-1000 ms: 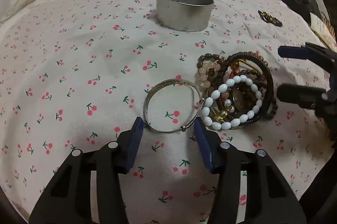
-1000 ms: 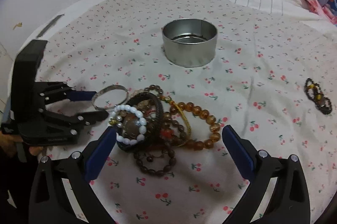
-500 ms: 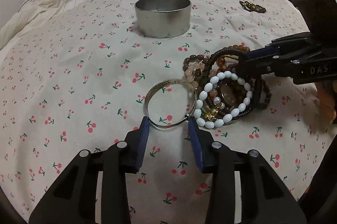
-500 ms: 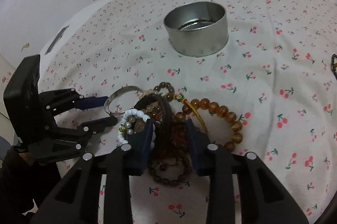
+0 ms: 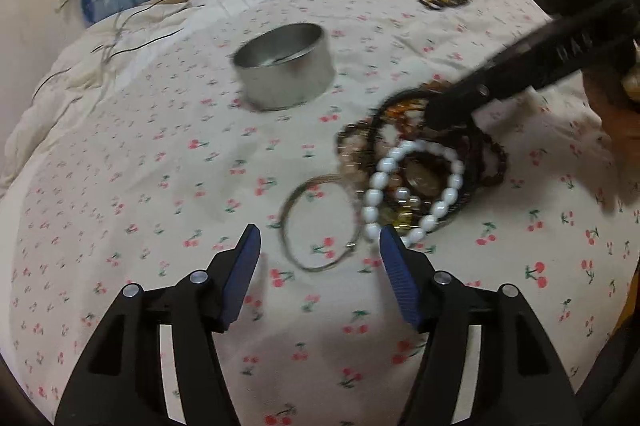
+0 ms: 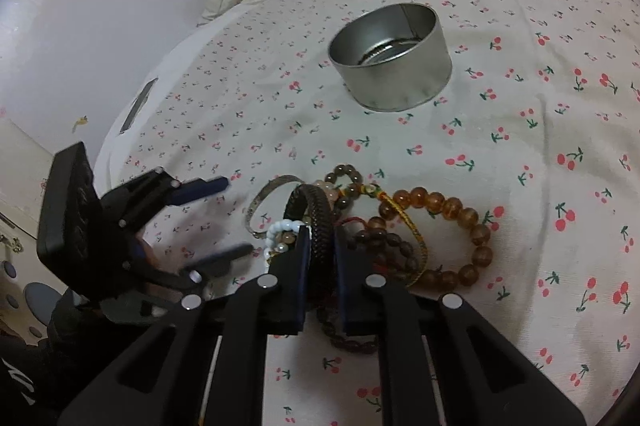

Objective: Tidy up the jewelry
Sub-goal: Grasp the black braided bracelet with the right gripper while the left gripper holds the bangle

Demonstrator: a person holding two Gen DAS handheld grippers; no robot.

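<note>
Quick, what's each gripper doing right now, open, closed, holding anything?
Left gripper: open, jaws just widened, nothing between them; silver bangle lies just ahead.
Right gripper: just closed on the dark braided bracelet.

A round silver tin [image 6: 394, 56] is sat upright on the cherry-print sheet, open top, w/ something coiled seen inside. Nearer, a heap of bracelets is piled up: white bead one [image 5: 412, 186], amber bead one [image 6: 460, 226], dark brown beads [image 6: 384, 238], a black braided band [image 6: 316, 222] stood on edge. A thin silver bangle [image 5: 318, 224] is laid flat just beside the pile. One small dark piece [image 5: 444, 0] is left well apart.
</note>
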